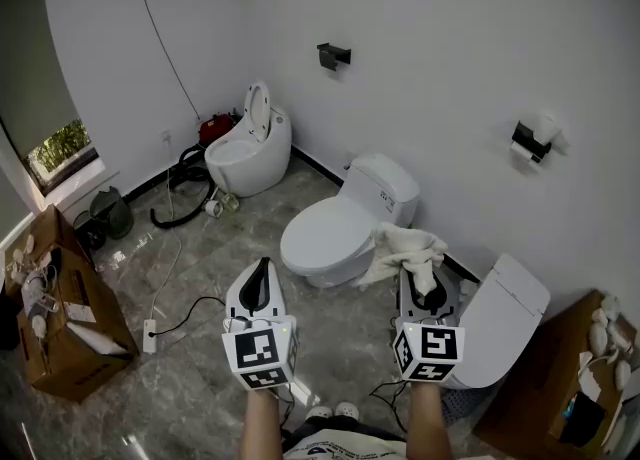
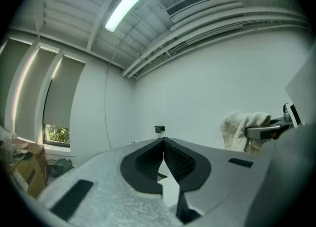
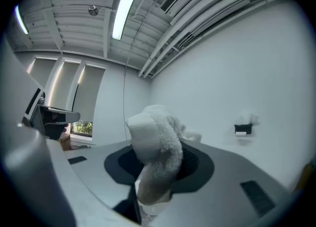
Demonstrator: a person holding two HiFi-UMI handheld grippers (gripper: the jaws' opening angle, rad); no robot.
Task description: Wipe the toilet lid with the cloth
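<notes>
A white toilet point(image 1: 330, 233) with its lid shut stands in the middle of the floor, just ahead of both grippers. My right gripper point(image 1: 430, 293) is shut on a white fluffy cloth point(image 1: 408, 251), which hangs in the air beside the toilet's right side, near the tank. In the right gripper view the cloth point(image 3: 155, 154) bulges up out of the right gripper point(image 3: 158, 176). My left gripper point(image 1: 259, 286) is held level in front of the toilet, shut with nothing in it. The left gripper view shows its jaws point(image 2: 163, 144) pressed together and the cloth point(image 2: 242, 130) off to the right.
A second toilet point(image 1: 248, 148) with its lid up stands at the back left, with hoses beside it. A third toilet point(image 1: 500, 318) is close on my right. A cardboard box point(image 1: 55, 308) sits at the left, a power strip point(image 1: 150, 336) and cable lie on the floor, and a paper holder point(image 1: 530, 140) hangs on the wall.
</notes>
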